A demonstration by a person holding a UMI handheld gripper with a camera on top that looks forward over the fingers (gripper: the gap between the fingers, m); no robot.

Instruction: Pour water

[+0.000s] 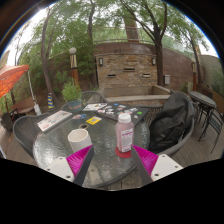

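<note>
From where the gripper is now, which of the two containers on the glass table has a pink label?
The bottle, standing upright ahead of the open gripper, nearer its right finger. It wears a pink label; the white cup to its left is plain and shorter.

Gripper (113, 163) at bottom center of frame: two fingers, each with a bright magenta pad on its inner face. Left pad (81, 163) and right pad (146, 161) are wedge-shaped, tapering upward to the tips. Finger bodies white-grey at outer edges. No cables, screws or markings visible.
</note>
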